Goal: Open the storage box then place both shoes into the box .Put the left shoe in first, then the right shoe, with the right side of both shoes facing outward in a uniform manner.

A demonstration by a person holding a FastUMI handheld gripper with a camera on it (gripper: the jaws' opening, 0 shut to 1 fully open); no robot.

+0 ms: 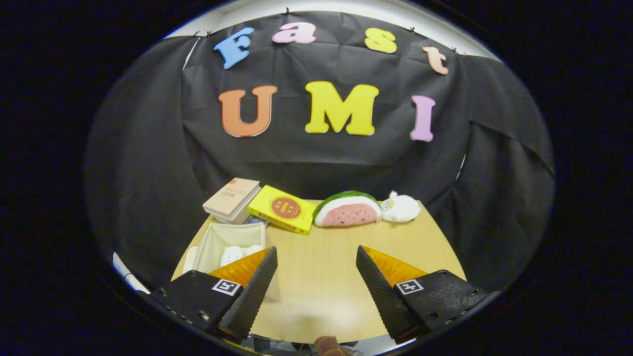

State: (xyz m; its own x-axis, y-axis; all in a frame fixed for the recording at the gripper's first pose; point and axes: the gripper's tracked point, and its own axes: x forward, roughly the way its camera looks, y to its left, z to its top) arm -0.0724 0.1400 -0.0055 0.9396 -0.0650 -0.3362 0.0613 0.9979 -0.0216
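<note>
Hovering spread and empty above the table, the gripper leaves the open box, holding white shoes, beside its left finger, where a careless sweep could knock it.

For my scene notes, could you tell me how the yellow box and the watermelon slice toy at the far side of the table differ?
The yellow box is flat and rectangular, with a red round mark on top; the watermelon slice toy is a rounded half-disc, pink-faced with a green rind. The box lies flat and partly leans on a beige book; the toy stands on its straight edge. Both sit beyond the open gripper.
</note>
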